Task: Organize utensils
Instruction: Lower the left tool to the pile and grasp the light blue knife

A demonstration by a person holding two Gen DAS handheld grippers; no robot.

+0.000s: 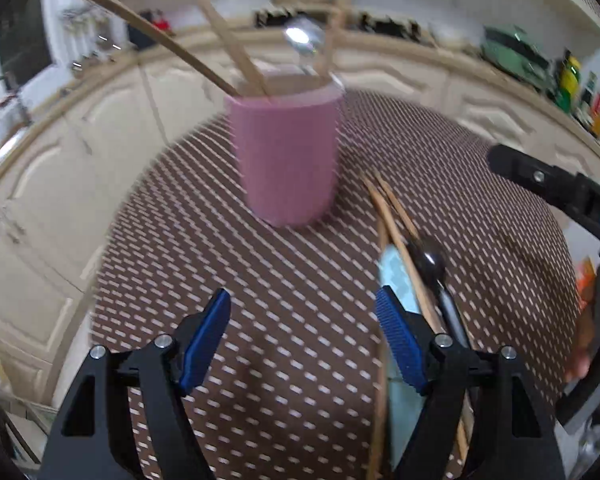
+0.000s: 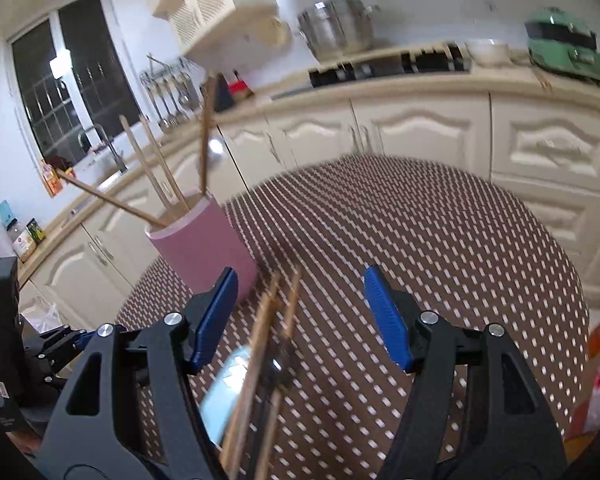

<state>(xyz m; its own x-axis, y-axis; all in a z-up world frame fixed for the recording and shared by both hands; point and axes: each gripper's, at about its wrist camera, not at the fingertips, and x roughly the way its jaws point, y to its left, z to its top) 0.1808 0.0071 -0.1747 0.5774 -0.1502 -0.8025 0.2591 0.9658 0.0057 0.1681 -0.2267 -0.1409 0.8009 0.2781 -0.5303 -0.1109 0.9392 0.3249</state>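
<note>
Both of your grippers are released and holding nothing: the left gripper (image 1: 304, 332) hangs over bare tablecloth (image 1: 280, 280), and the right gripper (image 2: 300, 312) hangs spread wide above the loose pile.

Start with what lies nearest. Under and slightly left of centre between the right jaws sit the wooden chopsticks (image 2: 260, 344), lying lengthwise away from you, with a pale blue item (image 2: 228, 384) beneath them and a dark spoon (image 2: 278, 364) tangled alongside (the blur makes the spoon hard to read there). From the left wrist view the same pile sits just outside the right-hand jaw: chopsticks (image 1: 396, 232), the blue piece (image 1: 394, 276) and the spoon (image 1: 432, 264) beside them.

To do this step well, my judgement is that you should pick one thing at a time. Turn the right gripper so its jaws cross the sticks rather than run along them, come down near the middle of their length, and close only once both pads straddle the pair, clear of the spoon.

Farther ahead, beyond the left jaws and to the left of the right jaws, stands the pink cup (image 1: 288, 156), upright, already holding several wooden utensils and a metal spoon (image 1: 302, 40). Lift high enough to clear those handles, then lower the sticks in tip-first. Beyond it run the kitchen cabinets (image 2: 420, 128).
</note>
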